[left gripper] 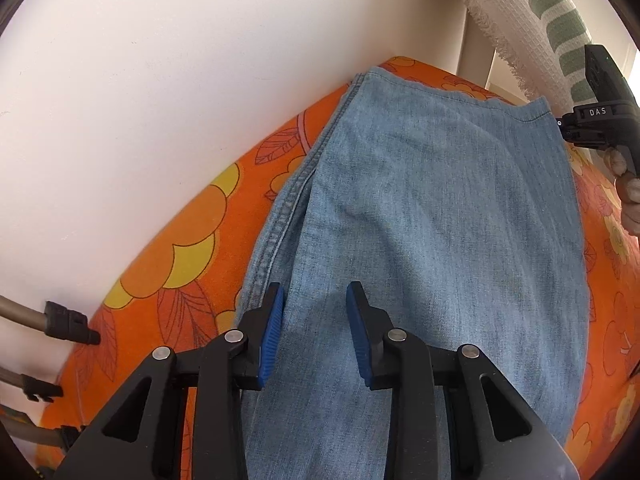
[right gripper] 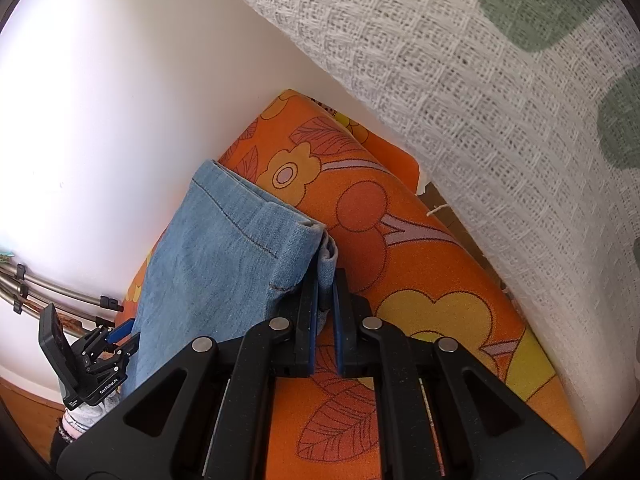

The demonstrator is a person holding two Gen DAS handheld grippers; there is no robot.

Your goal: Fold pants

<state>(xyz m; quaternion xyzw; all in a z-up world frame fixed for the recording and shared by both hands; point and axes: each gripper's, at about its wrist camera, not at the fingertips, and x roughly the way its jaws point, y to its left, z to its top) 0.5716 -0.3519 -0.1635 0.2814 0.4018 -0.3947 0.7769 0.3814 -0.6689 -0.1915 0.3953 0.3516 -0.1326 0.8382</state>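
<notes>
Light blue denim pants [left gripper: 420,200] lie lengthwise on an orange flowered board cover [left gripper: 192,240]. In the left wrist view my left gripper [left gripper: 315,292] hovers over the near part of the leg, jaws apart, blue pads [left gripper: 272,320] clear of the cloth. My right gripper [right gripper: 326,280] is shut on the hem corner of the pants [right gripper: 224,264], a fold of denim pinched between its pads. It also shows at the far hem as the right gripper [left gripper: 560,124]. The left gripper [right gripper: 120,336] appears small at the lower left of the right wrist view.
A white wall [left gripper: 160,100] runs along the left of the board. A white waffle cloth with green spots [right gripper: 500,100] hangs close on the right. Metal tubes with black clips [left gripper: 60,320] stick out at the lower left. The board cover [right gripper: 420,264] is bare right of the pants.
</notes>
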